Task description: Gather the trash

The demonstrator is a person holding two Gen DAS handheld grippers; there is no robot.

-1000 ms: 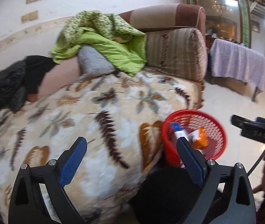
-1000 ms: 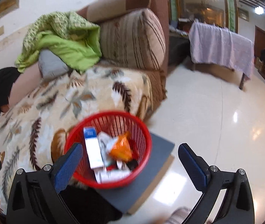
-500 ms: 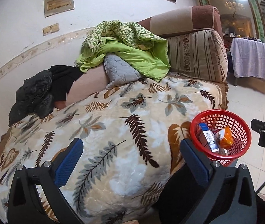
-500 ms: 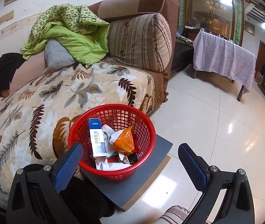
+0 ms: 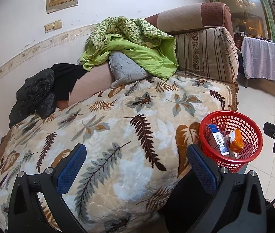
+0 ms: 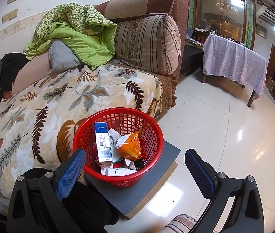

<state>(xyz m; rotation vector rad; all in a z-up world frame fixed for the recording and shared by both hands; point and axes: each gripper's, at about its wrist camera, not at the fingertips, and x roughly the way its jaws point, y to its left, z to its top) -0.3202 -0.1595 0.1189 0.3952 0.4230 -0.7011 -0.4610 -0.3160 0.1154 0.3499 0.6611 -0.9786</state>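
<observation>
A red mesh basket (image 6: 157, 137) stands on a grey board (image 6: 137, 192) beside the sofa. It holds a blue and white carton (image 6: 102, 142), an orange wrapper (image 6: 130, 145) and several crumpled white and red scraps. My right gripper (image 6: 135, 165) hangs open just above the basket's near rim, nothing between its blue pads. In the left wrist view the same basket (image 5: 253, 134) sits at the right. My left gripper (image 5: 135, 164) is open wide over the leaf-patterned blanket (image 5: 118, 126), holding nothing.
The sofa carries a green quilt (image 5: 133, 44), a grey pillow (image 5: 125, 71), black clothes (image 5: 40, 91) and a striped bolster (image 6: 149, 44). A table under a lilac cloth (image 6: 234, 60) stands across the glossy tiled floor (image 6: 224, 136). A slipper (image 6: 182, 224) shows at the bottom edge.
The left view has tilted up and drawn back, so more of the sofa and wall shows and the basket sits further right. The right gripper pulled back slightly from the basket. Both stay open.
</observation>
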